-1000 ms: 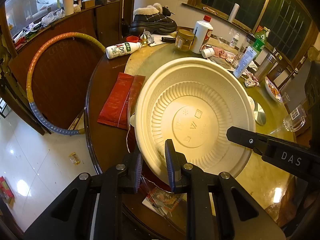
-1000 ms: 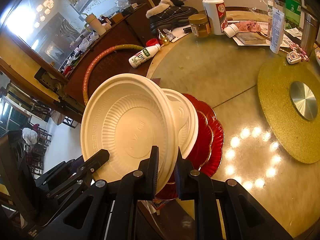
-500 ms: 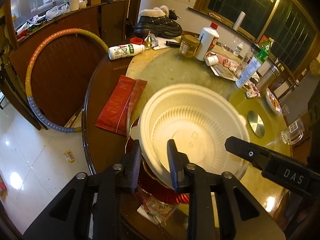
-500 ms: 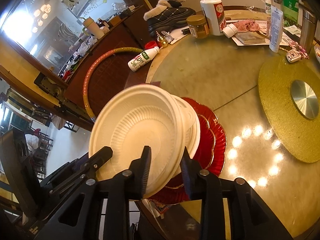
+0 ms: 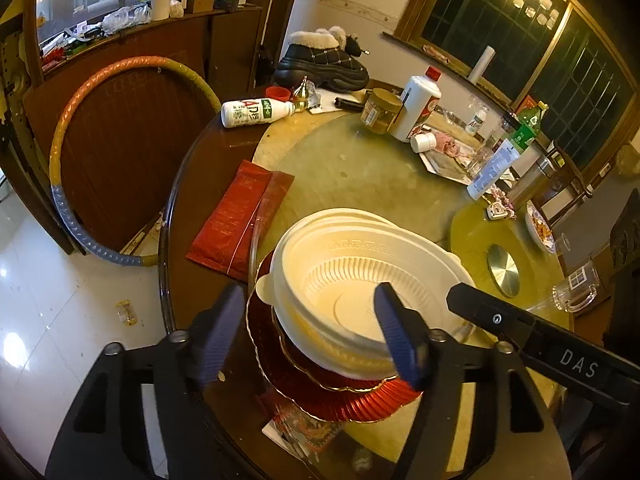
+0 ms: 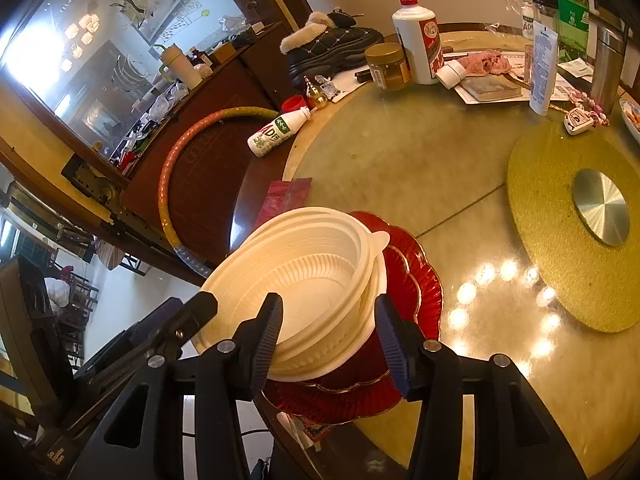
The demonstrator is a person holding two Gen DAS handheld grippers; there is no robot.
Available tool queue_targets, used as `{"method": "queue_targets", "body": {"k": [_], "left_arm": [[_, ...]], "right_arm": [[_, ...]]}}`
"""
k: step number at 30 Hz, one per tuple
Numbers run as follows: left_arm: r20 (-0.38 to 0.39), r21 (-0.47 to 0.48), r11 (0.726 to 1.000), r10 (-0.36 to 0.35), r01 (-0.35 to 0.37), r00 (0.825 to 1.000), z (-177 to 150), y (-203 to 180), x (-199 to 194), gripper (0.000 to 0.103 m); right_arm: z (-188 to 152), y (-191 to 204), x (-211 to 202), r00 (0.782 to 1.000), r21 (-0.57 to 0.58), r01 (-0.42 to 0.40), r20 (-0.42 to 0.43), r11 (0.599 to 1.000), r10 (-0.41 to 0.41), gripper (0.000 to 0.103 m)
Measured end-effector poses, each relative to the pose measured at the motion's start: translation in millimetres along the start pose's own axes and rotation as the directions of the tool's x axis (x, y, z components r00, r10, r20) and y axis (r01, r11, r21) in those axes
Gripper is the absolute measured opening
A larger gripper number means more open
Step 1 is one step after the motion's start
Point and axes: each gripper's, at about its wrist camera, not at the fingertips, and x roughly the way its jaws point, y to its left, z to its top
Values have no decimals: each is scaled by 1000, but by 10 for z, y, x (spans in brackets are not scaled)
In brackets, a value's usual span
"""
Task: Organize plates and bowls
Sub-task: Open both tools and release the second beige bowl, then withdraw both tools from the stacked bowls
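Observation:
A stack of cream plastic bowls (image 5: 360,280) sits nested on red scalloped plates (image 5: 340,396) at the near edge of the round table. My left gripper (image 5: 308,336) is open, its fingers spread either side of the stack's near rim, holding nothing. In the right wrist view the same bowls (image 6: 312,284) rest on the red plates (image 6: 416,272). My right gripper (image 6: 330,338) is open too, fingers apart around the bowls' near rim, not gripping. Each gripper shows in the other's view, at the side.
A glass turntable (image 6: 420,152) with a gold mat (image 6: 568,248) fills the table (image 5: 192,216). Bottles, a jar (image 5: 384,110), papers and a boot (image 5: 324,64) crowd the far side. Red packets (image 5: 240,224) lie left of the stack. A hoop (image 5: 72,152) leans on a cabinet.
Both grippers were shut on the tilted top bowl; it came down flat onto the stack, and both grippers have opened and let it go.

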Motion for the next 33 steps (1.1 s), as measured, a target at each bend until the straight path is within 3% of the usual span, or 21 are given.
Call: {"method": "queue_targets", "body": {"k": [2,6,8,11,15,19,22,33], "left_arm": [[45,19,1000,5,-6,999,-61,-40,-120,72],[182,56,998,22,-33,983,-234,-112,-391,85],[229,75,996,36,-55,973,-343,-140,-476,85],[235,81,993,61,-82,970,-448,-147,-491,85],[282,86,988,101,-130,954,-591,-156,-517,85],[269,68,992,81,-103,960,-717,-92,-498,89],[260,58,991,99,-118,960,-779,-66,-450,91],[245,95,987,102,-128,964,-948,-135,-434,91]], "right_arm": [[-17,23,-83,1000,-17,-1,29,1000,2,54],[-99,55,-327,994,-40,-22,107,999,26,80],[-178,71,-432,991,-63,-29,130,998,37,83],[-293,76,-506,988,-102,-35,147,994,50,86],[-520,41,-539,985,-162,12,174,987,17,87],[-740,22,-551,979,-240,49,202,970,1,92],[-874,17,-521,979,-304,68,205,950,-5,103],[-1105,70,-510,960,-382,145,276,913,-37,103]]}}
